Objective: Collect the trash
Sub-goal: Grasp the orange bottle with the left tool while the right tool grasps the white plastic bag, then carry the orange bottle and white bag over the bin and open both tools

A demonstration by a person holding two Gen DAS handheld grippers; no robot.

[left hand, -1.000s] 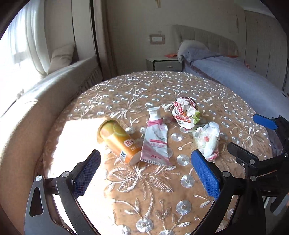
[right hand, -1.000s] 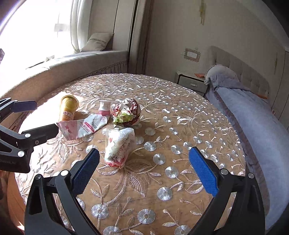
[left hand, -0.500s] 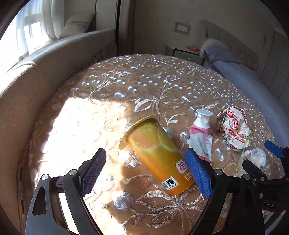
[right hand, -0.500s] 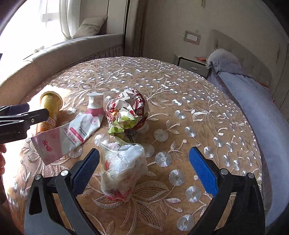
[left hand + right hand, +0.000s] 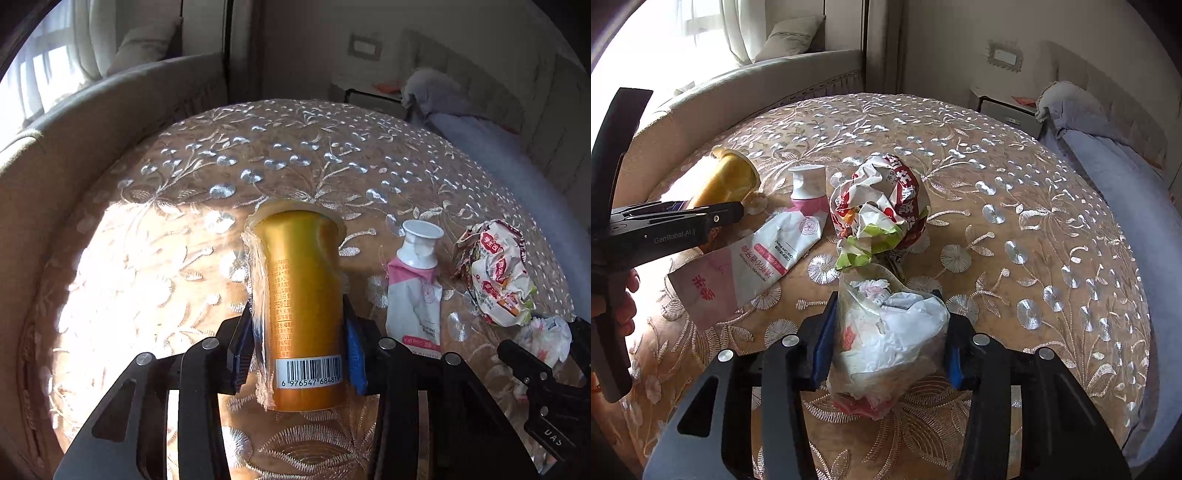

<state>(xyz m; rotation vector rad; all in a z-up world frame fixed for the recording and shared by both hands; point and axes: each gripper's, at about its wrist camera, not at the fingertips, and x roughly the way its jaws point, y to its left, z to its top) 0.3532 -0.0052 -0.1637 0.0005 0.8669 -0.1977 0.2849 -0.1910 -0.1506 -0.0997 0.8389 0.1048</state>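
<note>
My left gripper (image 5: 299, 347) is shut on an orange drink cup (image 5: 301, 295) that lies on its side on the round table, barcode end toward me. My right gripper (image 5: 886, 339) is shut on a crumpled clear bag of white paper trash (image 5: 886, 339). A pink and white tube (image 5: 415, 295) lies between them; it also shows in the right wrist view (image 5: 757, 262). A crumpled red and white wrapper (image 5: 882, 203) sits just beyond the bag and shows in the left wrist view (image 5: 495, 273). The left gripper shows at the left of the right wrist view (image 5: 676, 221).
The round table wears a tan embroidered cloth (image 5: 1015, 192). A curved beige sofa (image 5: 92, 122) wraps its left side. A bed with grey bedding (image 5: 1108, 155) stands on the right, with a nightstand (image 5: 1004, 107) behind.
Both grippers have moved forward and closed. The left one now clamps the orange cup and the right one clamps the bag of paper trash.
</note>
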